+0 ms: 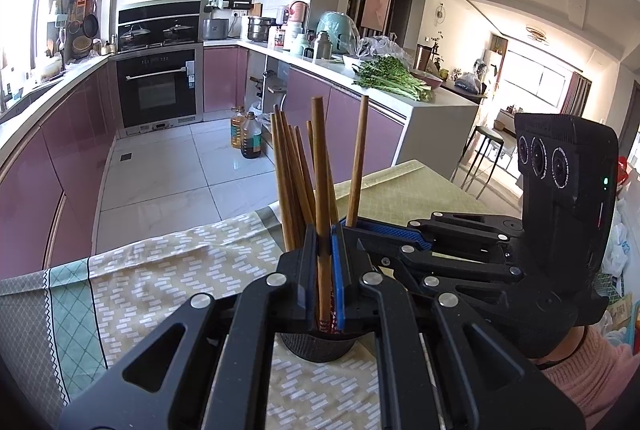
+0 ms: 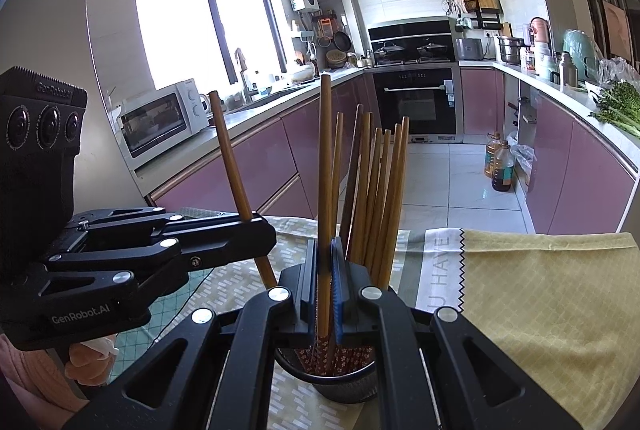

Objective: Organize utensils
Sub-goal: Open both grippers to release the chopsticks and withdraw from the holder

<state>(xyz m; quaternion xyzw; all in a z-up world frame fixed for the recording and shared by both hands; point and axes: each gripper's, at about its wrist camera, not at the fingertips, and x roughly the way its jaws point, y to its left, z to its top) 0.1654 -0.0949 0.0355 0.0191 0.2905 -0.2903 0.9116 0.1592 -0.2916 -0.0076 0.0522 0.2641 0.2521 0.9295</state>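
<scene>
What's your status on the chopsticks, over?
Left tongs shut on one chopstick. Right tongs shut on another chopstick. Both over the holder. Nothing blocking.

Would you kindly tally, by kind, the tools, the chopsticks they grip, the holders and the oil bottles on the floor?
Tools: 2, the left tool and the right tool
Chopsticks gripped: 2, the left chopstick and the right chopstick
Mesh holder: 1
Oil bottles: 2
Total: 7

The dark holder [image 1: 316, 348] sits mostly hidden behind the fingers [image 1: 308, 270] — chopstick tips unseen.
</scene>
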